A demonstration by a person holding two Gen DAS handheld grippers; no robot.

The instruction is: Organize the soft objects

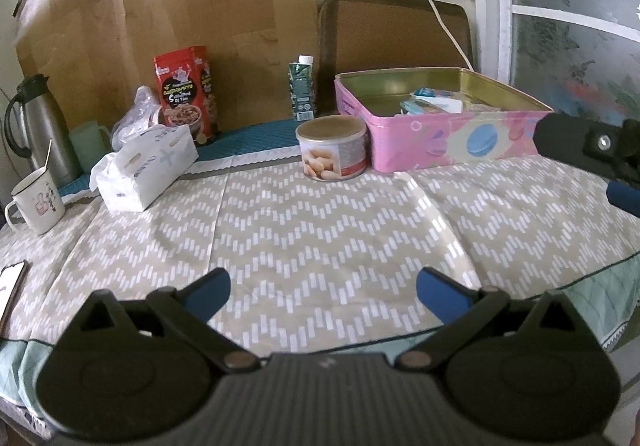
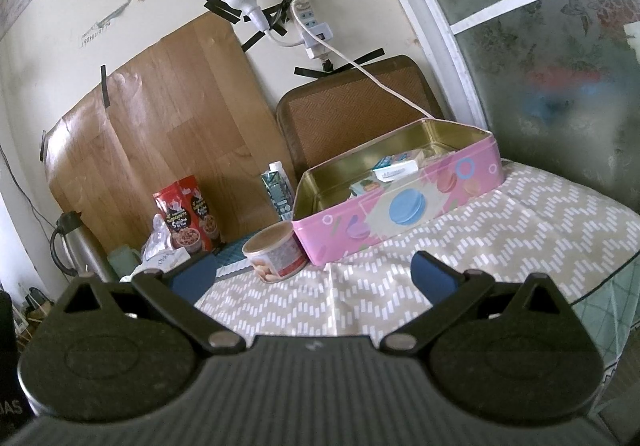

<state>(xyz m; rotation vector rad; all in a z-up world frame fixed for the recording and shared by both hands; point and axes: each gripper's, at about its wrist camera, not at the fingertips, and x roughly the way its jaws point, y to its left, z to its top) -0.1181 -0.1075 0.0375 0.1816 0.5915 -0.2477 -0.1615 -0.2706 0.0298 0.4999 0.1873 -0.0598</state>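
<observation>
An open pink tin box [image 1: 440, 141] [image 2: 400, 205] with a gold inside stands at the back right of the table and holds several small soft packets [image 1: 432, 103] [image 2: 394, 171]. My left gripper [image 1: 322, 292] hovers open over the zigzag tablecloth [image 1: 320, 230], well in front of the box, with nothing between its blue pads. My right gripper [image 2: 314, 272] is open too, raised in front of the tin and empty. Its black body also shows at the right edge of the left wrist view [image 1: 592, 149].
A round biscuit tin [image 1: 333, 151] [image 2: 275, 252] stands left of the pink box. A tissue pack [image 1: 146, 169], a white mug [image 1: 36, 201], a steel flask [image 1: 40, 129], a red snack bag [image 1: 186, 93] and a green carton [image 1: 302, 87] line the back left. A phone [image 1: 10, 286] lies at the left edge.
</observation>
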